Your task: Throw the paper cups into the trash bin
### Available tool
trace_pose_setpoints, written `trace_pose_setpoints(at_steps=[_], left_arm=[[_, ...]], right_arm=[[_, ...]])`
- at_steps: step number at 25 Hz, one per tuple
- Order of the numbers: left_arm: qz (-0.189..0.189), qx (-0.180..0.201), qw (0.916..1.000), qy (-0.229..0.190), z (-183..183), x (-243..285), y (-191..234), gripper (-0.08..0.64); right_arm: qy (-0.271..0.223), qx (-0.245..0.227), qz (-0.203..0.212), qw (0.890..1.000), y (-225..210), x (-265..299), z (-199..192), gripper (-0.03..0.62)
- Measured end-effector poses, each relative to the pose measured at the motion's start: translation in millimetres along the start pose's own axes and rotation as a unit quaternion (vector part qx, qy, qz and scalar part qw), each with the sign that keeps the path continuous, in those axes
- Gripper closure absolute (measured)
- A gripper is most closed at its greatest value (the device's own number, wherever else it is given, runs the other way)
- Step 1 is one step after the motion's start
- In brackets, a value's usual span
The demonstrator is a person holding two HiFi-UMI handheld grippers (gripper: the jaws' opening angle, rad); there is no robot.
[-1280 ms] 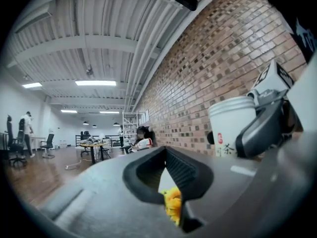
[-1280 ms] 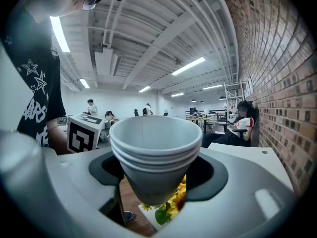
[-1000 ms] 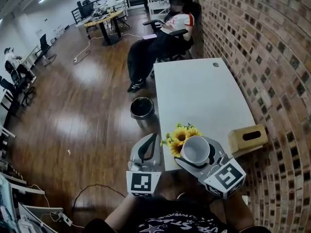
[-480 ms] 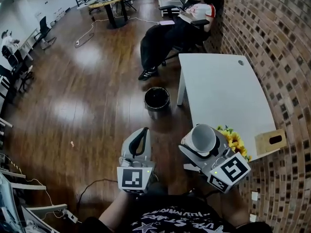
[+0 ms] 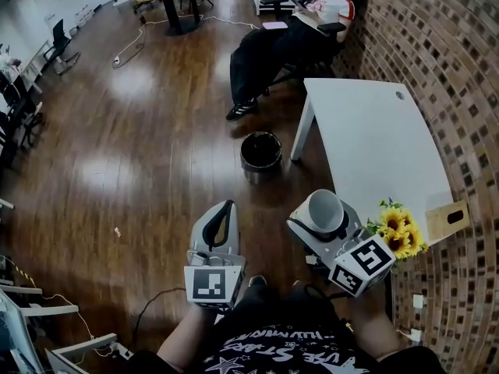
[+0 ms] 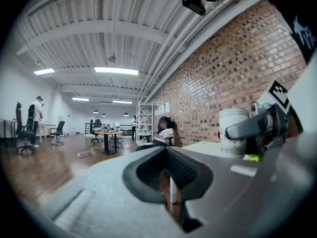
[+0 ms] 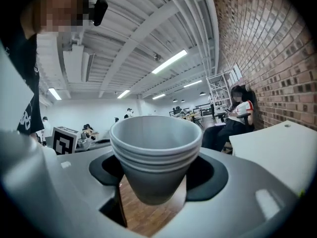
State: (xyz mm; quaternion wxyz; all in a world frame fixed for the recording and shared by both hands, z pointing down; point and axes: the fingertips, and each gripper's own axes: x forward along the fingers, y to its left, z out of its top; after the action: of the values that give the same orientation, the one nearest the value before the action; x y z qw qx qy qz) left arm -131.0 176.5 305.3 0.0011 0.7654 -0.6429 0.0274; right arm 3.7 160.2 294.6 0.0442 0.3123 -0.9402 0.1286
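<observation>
Our left tool (image 5: 226,207) hangs with jaws together and empty, since the load needs only one grip. Ahead, the bin (image 5: 261,153) stands open on the floor just beside the tabletop (image 5: 374,139), well apart from us. Our right tool (image 5: 321,218) is clamped on the nested cups (image 7: 156,143), upright and mouth up, likely so that the stack stays together until we reach the bin.

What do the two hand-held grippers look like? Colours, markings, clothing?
The left hand-held gripper and right hand-held gripper have light grey shells with black jaw linings. Each carries a white cube with black square markers. The person wears a black top with white print.
</observation>
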Motion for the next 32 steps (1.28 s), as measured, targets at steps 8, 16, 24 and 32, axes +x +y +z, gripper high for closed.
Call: trace_pose_setpoints(at_steps=[8, 16, 24, 32], left_arm=[[0.011, -0.024, 0.9996, -0.003, 11, 3, 11, 0.555], [0.018, -0.032, 0.9993, -0.011, 22, 3, 30, 0.555], [-0.001, -0.025, 0.9996, -0.008, 20, 36, 41, 0.555], [-0.01, -0.006, 0.9999, 0.009, 5, 124, 55, 0.555]], right_arm=[[0.01, -0.006, 0.001, 1.0, -11, 24, 1, 0.253], [0.007, -0.018, -0.009, 1.0, -18, 46, 8, 0.253], [-0.02, -0.053, -0.021, 0.998, -35, 76, 22, 0.253], [-0.038, -0.054, -0.025, 0.998, -114, 138, 20, 0.253]])
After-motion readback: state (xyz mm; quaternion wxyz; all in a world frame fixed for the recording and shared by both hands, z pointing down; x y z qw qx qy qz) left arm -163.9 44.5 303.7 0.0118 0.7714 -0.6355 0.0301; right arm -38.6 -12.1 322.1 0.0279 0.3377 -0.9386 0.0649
